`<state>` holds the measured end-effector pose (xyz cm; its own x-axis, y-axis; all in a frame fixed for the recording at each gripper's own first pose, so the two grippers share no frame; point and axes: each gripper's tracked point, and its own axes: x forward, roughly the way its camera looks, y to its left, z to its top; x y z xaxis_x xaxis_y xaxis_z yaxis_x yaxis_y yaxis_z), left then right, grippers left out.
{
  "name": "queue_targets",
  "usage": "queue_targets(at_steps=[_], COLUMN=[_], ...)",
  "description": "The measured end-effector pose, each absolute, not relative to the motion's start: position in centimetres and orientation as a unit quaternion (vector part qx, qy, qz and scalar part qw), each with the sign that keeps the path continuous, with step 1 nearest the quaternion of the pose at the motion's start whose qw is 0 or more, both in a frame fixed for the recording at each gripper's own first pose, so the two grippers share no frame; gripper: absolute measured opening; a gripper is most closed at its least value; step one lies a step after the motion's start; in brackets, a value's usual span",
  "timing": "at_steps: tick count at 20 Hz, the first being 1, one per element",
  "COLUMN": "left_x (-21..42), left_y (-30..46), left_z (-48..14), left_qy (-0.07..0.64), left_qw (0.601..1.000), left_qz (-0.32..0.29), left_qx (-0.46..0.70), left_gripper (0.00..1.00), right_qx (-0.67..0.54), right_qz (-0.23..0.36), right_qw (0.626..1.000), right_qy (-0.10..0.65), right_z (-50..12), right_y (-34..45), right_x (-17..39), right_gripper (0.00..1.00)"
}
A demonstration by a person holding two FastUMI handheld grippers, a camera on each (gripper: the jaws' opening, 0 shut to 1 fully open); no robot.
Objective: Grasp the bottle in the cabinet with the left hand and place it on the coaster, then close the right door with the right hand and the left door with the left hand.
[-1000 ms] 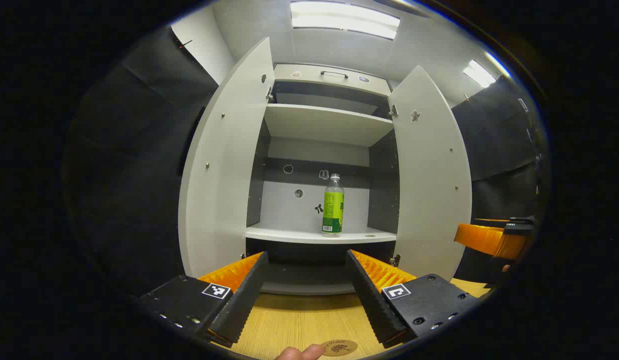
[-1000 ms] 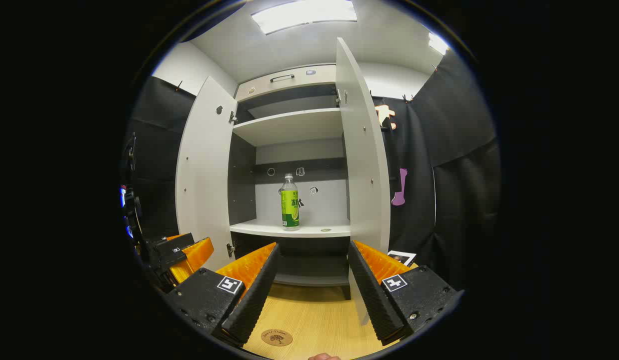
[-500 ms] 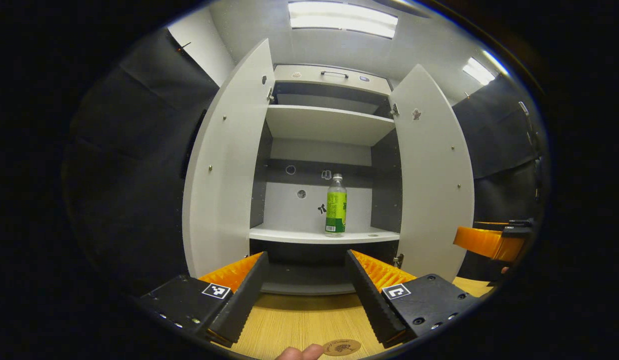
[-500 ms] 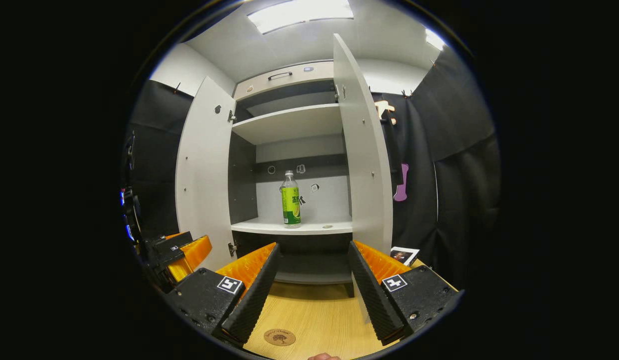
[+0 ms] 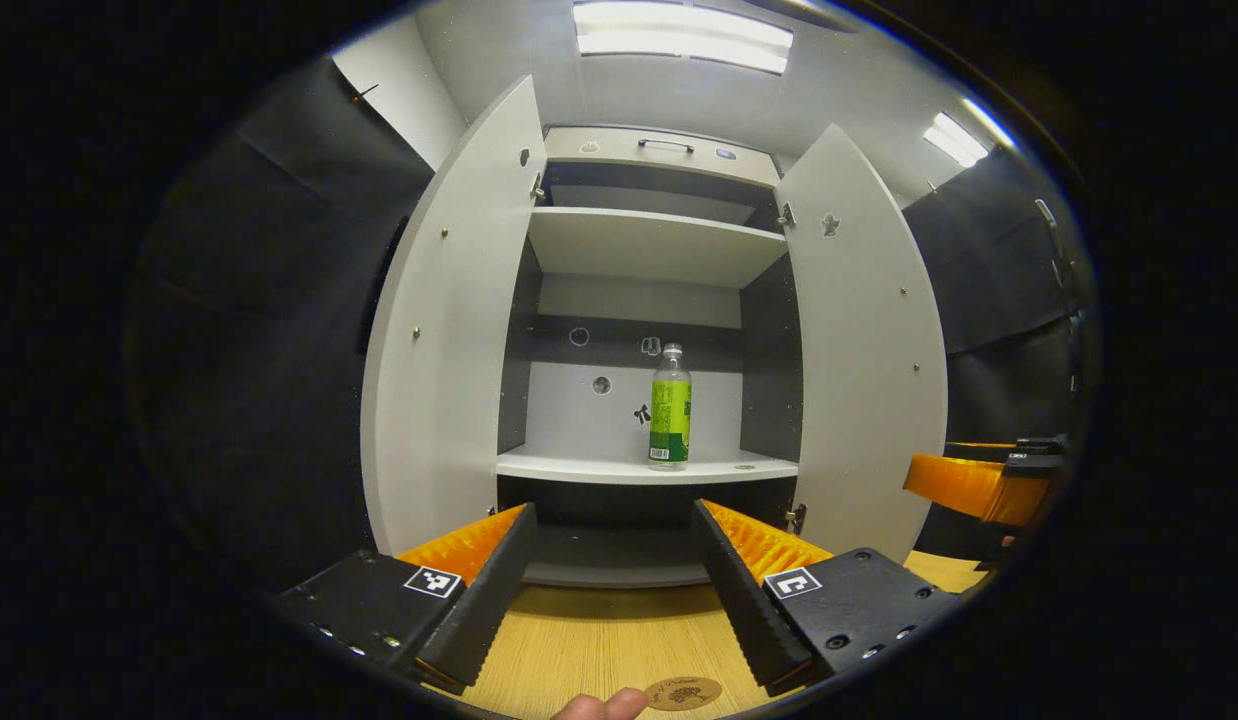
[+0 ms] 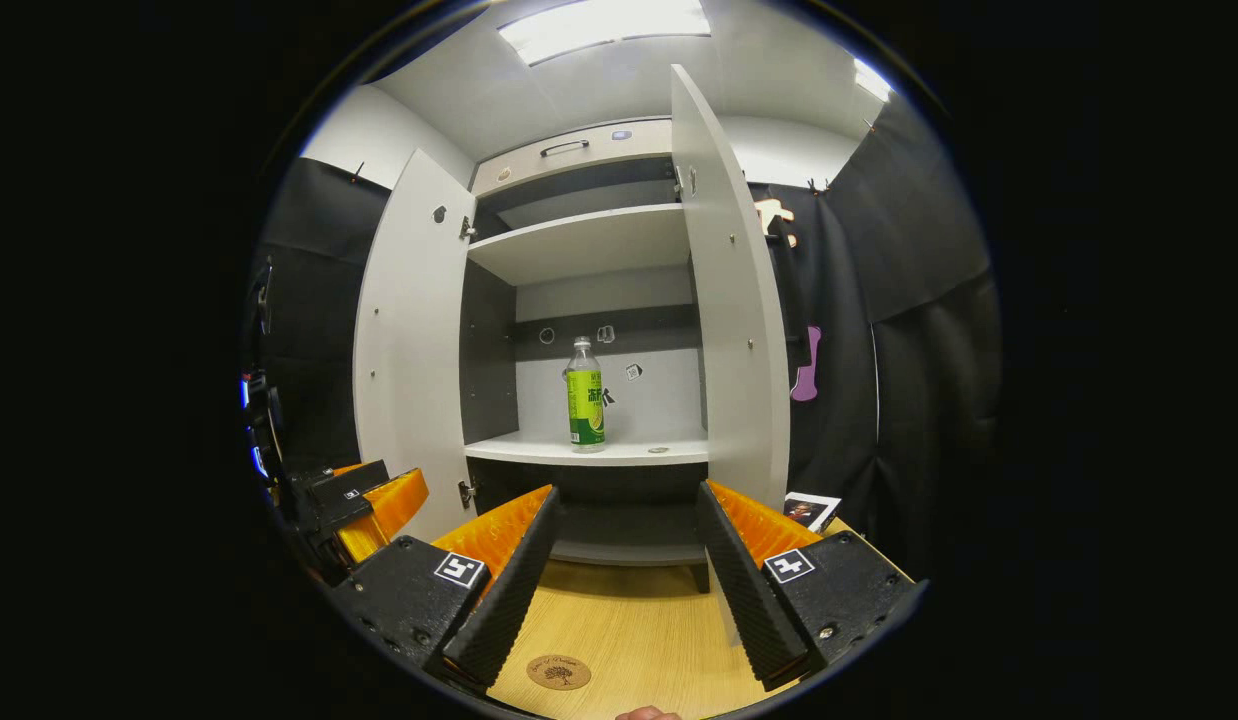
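Currently the bottle (image 5: 670,407) is standing upright on the cabinet's lower shelf (image 5: 579,466), at centre frame in the left gripper view; both doors, left door (image 5: 449,320) and right door (image 5: 864,340), are hanging open; the left tool (image 5: 609,580) is gaping wide over the bench (image 5: 599,650), gripping nothing; the coaster (image 5: 683,692) is lying at the bottom edge; the right tool (image 6: 624,575) is likewise spread wide and holding nothing, low in the right gripper view.
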<state>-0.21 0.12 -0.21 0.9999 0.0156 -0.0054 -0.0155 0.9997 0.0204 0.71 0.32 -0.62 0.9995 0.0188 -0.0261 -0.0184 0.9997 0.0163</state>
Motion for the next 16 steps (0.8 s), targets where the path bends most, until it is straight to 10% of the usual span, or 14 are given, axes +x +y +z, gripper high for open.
queue_targets(at_steps=[16], left_x=[5.8], left_y=[0.1], left_z=[-0.5], left_qy=[0.018], left_qw=[0.999], left_qz=[-0.021], left_qx=[-0.042], left_gripper=[0.94], right_qx=[0.002], right_qz=[0.003], right_qw=[1.0], right_qy=[0.018], right_z=[-0.7], right_y=[0.0], right_x=[0.3], right_gripper=[0.84])
